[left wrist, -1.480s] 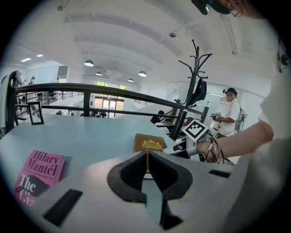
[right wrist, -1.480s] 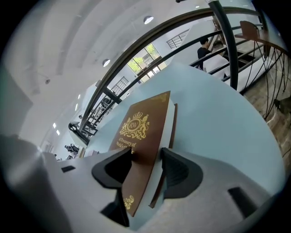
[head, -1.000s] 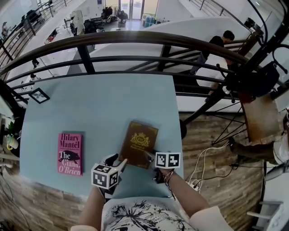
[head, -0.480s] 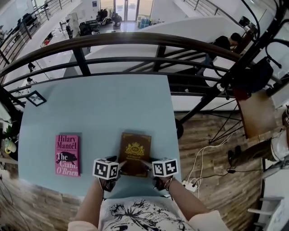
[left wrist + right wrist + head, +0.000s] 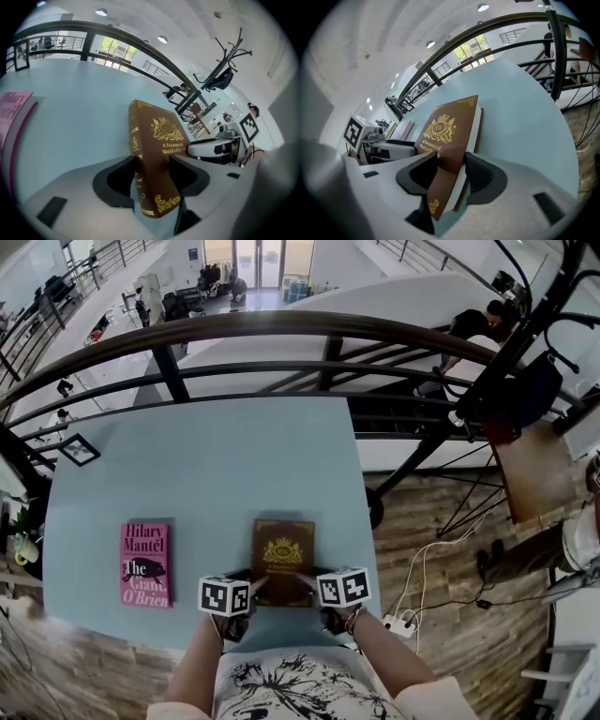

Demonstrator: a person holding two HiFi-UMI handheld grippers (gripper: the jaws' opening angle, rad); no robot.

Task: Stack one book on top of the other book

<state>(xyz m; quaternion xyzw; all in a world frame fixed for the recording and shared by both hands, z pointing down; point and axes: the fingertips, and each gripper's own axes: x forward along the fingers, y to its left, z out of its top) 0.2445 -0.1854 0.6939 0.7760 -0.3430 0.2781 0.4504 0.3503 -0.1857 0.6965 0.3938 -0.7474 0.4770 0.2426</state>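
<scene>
Two books are lying on your surface point(image 5: 206, 465): one pink book point(image 5: 145, 563), "Hilary Mantel, The Giant, O'Brien", at left; one brown book point(image 5: 282, 559), "A Treasury of World's…", near edge. Your right tool point(image 5: 305, 582) is clamping it. Your left tool point(image 5: 248, 587), jaws just opening, is straddling it.

I count two books: one brown book point(image 5: 282, 561) and one pink book point(image 5: 145, 563). I have two grippers: my left gripper point(image 5: 253, 585) and my right gripper point(image 5: 305, 582). There is one counter point(image 5: 206, 465) and one picture frame point(image 5: 80, 449).
</scene>
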